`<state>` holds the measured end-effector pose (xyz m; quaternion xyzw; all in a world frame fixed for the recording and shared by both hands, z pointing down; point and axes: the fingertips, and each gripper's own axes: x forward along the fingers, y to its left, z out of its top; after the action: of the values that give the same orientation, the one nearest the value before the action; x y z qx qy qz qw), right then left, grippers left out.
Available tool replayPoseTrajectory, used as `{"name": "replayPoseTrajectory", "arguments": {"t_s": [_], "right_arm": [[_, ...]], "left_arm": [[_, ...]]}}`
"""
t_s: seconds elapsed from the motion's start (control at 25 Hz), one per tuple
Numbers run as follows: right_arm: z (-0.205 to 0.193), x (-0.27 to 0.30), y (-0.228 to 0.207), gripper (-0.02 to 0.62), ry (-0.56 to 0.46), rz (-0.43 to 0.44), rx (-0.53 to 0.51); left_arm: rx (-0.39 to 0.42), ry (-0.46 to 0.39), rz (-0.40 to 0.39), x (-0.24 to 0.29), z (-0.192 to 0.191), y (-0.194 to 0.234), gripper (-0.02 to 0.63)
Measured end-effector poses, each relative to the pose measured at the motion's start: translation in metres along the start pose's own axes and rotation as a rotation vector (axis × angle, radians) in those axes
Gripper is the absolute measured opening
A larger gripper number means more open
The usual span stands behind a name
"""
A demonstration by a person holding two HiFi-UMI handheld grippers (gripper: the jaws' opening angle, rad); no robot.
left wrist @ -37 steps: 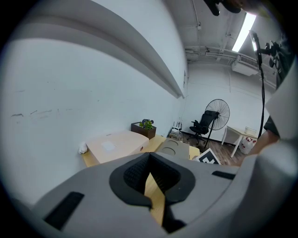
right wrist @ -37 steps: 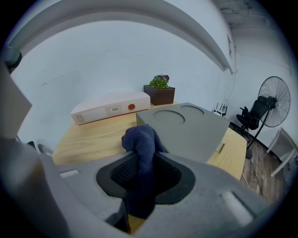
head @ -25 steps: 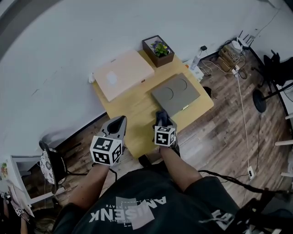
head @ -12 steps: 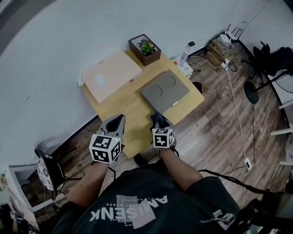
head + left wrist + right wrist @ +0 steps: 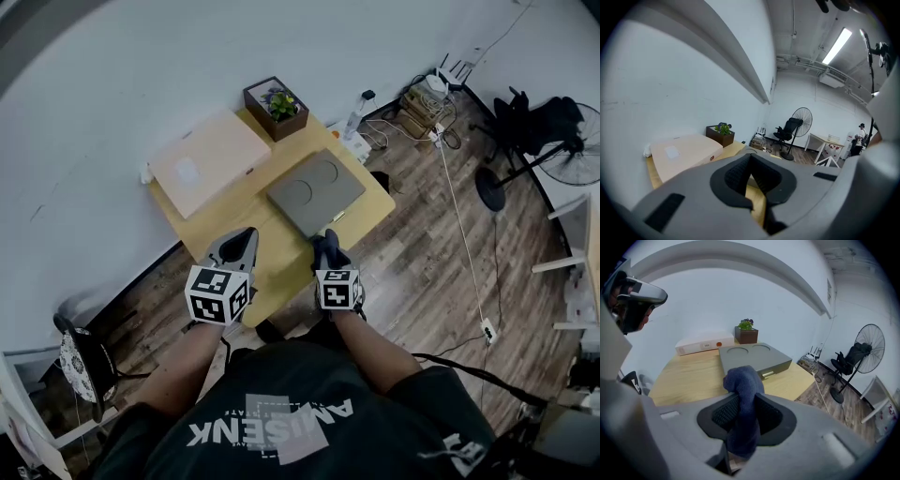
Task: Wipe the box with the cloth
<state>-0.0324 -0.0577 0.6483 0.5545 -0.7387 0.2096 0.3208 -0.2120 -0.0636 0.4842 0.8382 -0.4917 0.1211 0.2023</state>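
Note:
The flat grey box [image 5: 316,192] with two round hollows in its lid lies on the right half of the small wooden table [image 5: 258,220]. My right gripper [image 5: 327,242] is shut on a dark blue cloth [image 5: 325,248] just short of the box's near corner. In the right gripper view the cloth [image 5: 743,378] bulges up between the jaws of the right gripper [image 5: 740,398], with the grey box [image 5: 752,357] a short way ahead. My left gripper [image 5: 246,239] hovers over the table's near edge, left of the box. The left gripper [image 5: 750,158] is shut on nothing.
A pale pink flat box [image 5: 202,159] lies at the table's back left by the white wall. A wooden planter with a plant [image 5: 277,106] stands at the back. Cables and a power strip [image 5: 412,103] lie on the floor right, near a fan [image 5: 525,159] and chair.
The table and boxes have slid left and up in the head view as the head moved. Both grippers stay at the table's near edge, and the cloth stays gripped.

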Motion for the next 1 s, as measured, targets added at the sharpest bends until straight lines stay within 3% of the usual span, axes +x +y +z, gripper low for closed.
{"name": "replayPoseTrajectory", "arguments": {"t_s": [0.24, 0.4, 0.68, 1.0], "right_arm": [[-0.008, 0.01, -0.051, 0.098, 0.017, -0.023, -0.021], [0.004, 0.027, -0.067, 0.098, 0.014, 0.02, -0.048], [0.017, 0.058, -0.062, 0.098, 0.059, 0.097, -0.067], [0.005, 0.068, -0.026, 0.098, 0.117, 0.2, -0.148]], "left_arm": [[-0.004, 0.008, 0.005, 0.014, -0.001, -0.013, -0.003], [0.002, 0.009, 0.035, 0.019, 0.001, -0.016, -0.003], [-0.047, 0.033, 0.152, 0.02, -0.003, -0.006, -0.003], [-0.073, 0.052, 0.205, 0.011, -0.015, 0.001, -0.003]]}}
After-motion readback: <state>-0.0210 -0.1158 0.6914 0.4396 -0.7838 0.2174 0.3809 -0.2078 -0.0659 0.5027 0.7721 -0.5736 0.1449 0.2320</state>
